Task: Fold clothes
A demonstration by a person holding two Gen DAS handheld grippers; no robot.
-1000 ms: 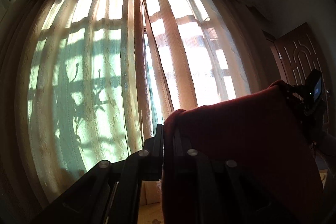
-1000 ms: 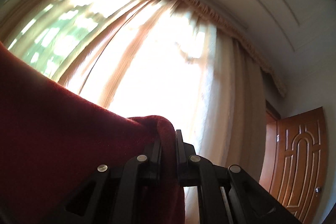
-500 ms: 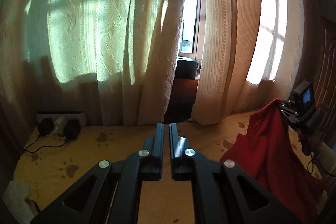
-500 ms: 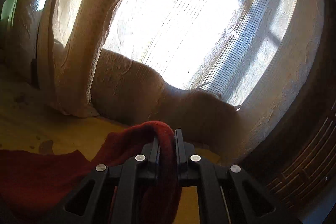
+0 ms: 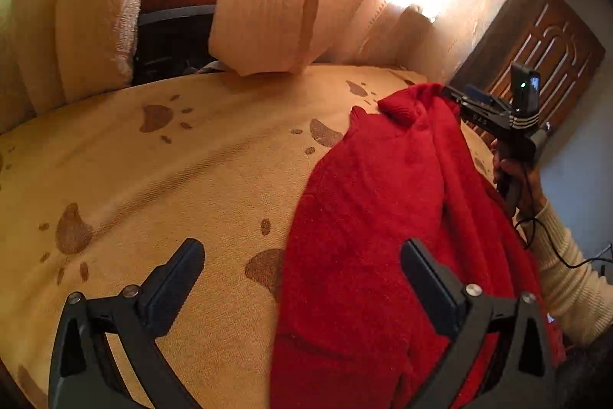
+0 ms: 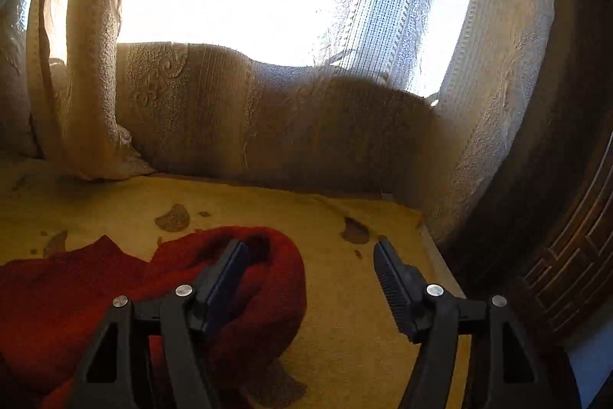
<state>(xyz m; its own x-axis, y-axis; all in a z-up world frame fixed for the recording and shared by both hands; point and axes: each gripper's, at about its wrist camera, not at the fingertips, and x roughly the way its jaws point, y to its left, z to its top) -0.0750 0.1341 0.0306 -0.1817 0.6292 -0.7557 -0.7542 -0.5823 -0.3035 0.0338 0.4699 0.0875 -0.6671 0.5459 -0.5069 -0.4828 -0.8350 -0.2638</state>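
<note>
My left gripper [image 5: 302,269] stands wide, jaws just opened; the red sweater [image 5: 383,217] lies under and past its right finger, no pad pressing on it. A second ago this same gripper was clamped on a sweater edge held up against the curtains; half a second ago it was shut and empty over the blanket. My right gripper [image 6: 310,263] has also just been opening: partly spread now, the sweater's rolled edge [image 6: 268,255] lying around its left finger, the right finger clear of it over bare blanket. Half a second ago those jaws pinched that fold. The sweater now rests on the yellow paw-print blanket [image 5: 153,179], heaped toward the blanket's right side, its far end up beside the right gripper's fingers. Beyond the sweater, cream curtains [image 6: 95,64] hang to the blanket's far edge; a carved wooden door [image 5: 555,56] stands right of them. The sweater's near end is cut off by the frame, and the window glare washes out whatever is behind the curtains.
</note>
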